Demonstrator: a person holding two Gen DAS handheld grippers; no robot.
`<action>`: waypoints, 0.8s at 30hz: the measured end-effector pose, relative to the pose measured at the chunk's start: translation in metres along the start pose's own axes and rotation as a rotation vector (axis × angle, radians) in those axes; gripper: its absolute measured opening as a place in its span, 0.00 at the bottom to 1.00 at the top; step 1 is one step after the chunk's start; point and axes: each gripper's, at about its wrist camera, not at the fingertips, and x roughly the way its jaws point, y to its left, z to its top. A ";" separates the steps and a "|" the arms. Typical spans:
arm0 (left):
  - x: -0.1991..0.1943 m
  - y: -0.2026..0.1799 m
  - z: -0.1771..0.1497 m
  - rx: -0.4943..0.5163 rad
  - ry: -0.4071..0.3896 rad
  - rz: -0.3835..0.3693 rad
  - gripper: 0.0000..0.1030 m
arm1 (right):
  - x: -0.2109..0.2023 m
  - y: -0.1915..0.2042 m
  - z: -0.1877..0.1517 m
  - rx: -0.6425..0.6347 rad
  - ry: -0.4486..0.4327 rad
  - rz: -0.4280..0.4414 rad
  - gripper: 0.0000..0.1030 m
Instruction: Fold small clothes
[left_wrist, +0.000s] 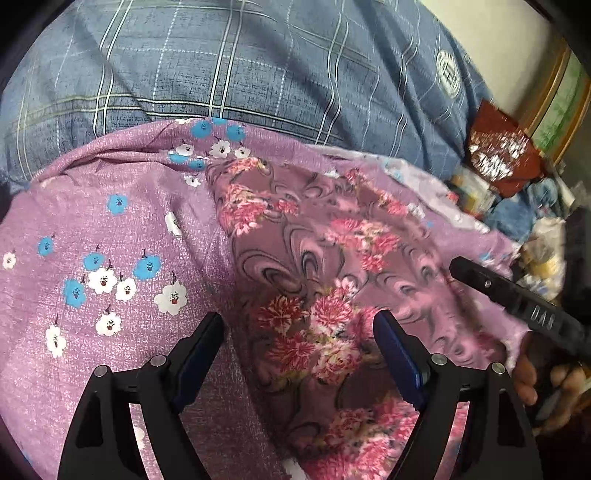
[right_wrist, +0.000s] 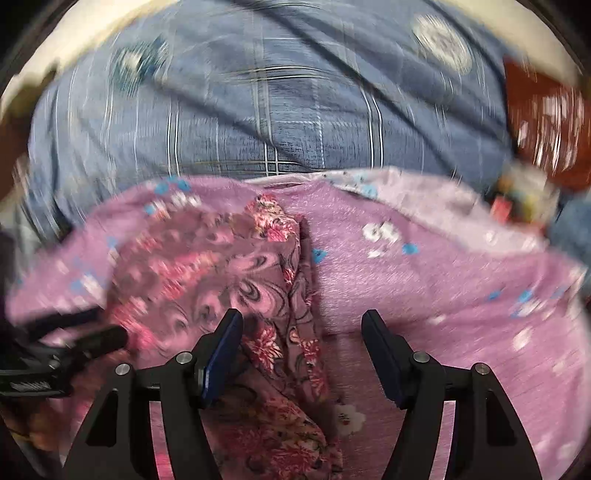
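Note:
A small mauve garment (left_wrist: 314, 266) with pink and red flowers and dark swirls lies partly folded on a larger purple cloth (left_wrist: 110, 229) printed with blue and white flowers. My left gripper (left_wrist: 299, 332) hovers open over the garment's near part, with nothing pinched between its fingers. At the right of this view one finger of the right gripper (left_wrist: 517, 299) reaches over the garment's edge, with a hand (left_wrist: 532, 380) below it. The right wrist view is blurred. In it my right gripper (right_wrist: 301, 328) stands open above the garment's (right_wrist: 221, 266) folded right edge, which runs past its left finger (right_wrist: 225, 343). The left gripper (right_wrist: 74, 339) shows at the far left.
Blue checked bedding (left_wrist: 258, 66) lies beyond the purple cloth (right_wrist: 424, 277). A dark red item with white print (left_wrist: 502, 155) and a jumble of small packets (left_wrist: 517, 221) sit at the right edge. A cream wall (left_wrist: 498, 33) rises behind.

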 end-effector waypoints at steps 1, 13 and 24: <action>0.000 0.005 0.001 -0.013 0.011 -0.017 0.80 | 0.001 -0.010 0.001 0.059 0.013 0.060 0.68; 0.017 0.014 0.000 -0.019 0.101 -0.107 0.62 | 0.051 -0.055 -0.013 0.380 0.252 0.409 0.71; -0.017 0.030 0.012 -0.114 -0.012 -0.164 0.62 | 0.046 -0.034 -0.014 0.303 0.264 0.432 0.71</action>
